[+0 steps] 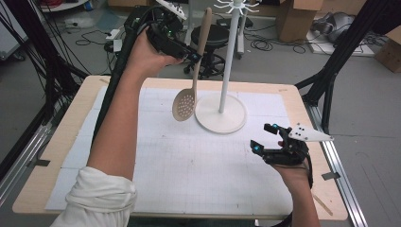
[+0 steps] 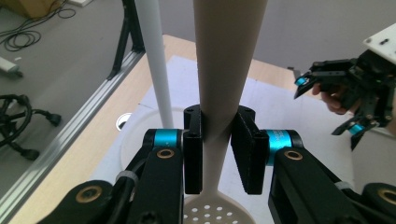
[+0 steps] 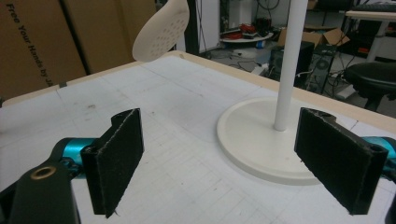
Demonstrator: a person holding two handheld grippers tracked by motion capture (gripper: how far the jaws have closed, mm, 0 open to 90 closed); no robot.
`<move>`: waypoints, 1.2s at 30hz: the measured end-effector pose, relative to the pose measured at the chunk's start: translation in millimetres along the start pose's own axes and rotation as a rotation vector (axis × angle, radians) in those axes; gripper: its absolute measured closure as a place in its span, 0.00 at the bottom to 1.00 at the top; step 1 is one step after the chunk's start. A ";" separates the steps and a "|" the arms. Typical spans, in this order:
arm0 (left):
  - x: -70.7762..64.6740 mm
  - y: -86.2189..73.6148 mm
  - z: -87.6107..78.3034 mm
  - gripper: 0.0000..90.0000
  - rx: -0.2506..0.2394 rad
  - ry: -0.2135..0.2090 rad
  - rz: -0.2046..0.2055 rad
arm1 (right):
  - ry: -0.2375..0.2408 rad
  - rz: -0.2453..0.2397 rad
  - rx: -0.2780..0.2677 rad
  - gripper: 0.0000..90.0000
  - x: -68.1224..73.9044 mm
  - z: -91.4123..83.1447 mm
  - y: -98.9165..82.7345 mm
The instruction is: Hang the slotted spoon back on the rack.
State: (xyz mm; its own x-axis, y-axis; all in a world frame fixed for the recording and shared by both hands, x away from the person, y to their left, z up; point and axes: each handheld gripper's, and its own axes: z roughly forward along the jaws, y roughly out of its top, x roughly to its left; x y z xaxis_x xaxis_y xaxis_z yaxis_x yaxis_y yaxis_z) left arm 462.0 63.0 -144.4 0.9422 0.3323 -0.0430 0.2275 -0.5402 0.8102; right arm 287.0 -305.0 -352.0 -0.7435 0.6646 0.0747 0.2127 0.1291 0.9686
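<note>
Slotted spoon clamped by left gripper, upper centre of frame; right gripper held released, lower right.

The beige slotted spoon hangs nearly upright above the worktop, perforated bowl down. Its handle is clamped mid-length, just beside the white stand.

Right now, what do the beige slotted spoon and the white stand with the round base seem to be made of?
Beige slotted spoon: probably matte plastic or silicone; even colour, no wood grain, smooth moulded holes. White stand with round base: looks like painted metal or hard plastic; smooth surface with a slight sheen. Neither is certain.
</note>
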 end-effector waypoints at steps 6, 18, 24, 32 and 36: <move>0.7 8.2 12.6 0.83 -0.002 0.012 0.003 | -0.002 0.004 -0.003 0.17 -1.9 -0.4 -0.9; 2.0 24.4 26.8 0.83 0.025 0.049 -0.007 | -0.003 0.013 -0.018 0.17 -3.0 -4.3 -0.4; 4.1 23.8 28.5 0.83 0.037 0.058 -0.017 | -0.002 0.013 -0.021 0.17 -3.9 -5.4 -0.6; 5.0 27.2 34.4 0.83 0.060 0.071 -0.019 | -0.001 0.015 -0.020 0.17 -2.6 -4.7 -0.3; 6.7 28.0 37.6 0.83 0.070 0.080 -0.030 | 0.000 0.015 -0.024 0.17 -2.7 -5.5 0.1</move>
State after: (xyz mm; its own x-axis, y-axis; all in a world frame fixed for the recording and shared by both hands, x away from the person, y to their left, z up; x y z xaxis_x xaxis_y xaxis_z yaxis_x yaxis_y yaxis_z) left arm 484.0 21.0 -144.1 0.9128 0.4080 -0.0178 0.2745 -0.5809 0.7663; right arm 285.5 -310.8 -350.8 -0.7401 0.6664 0.0897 0.2091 0.1012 0.9727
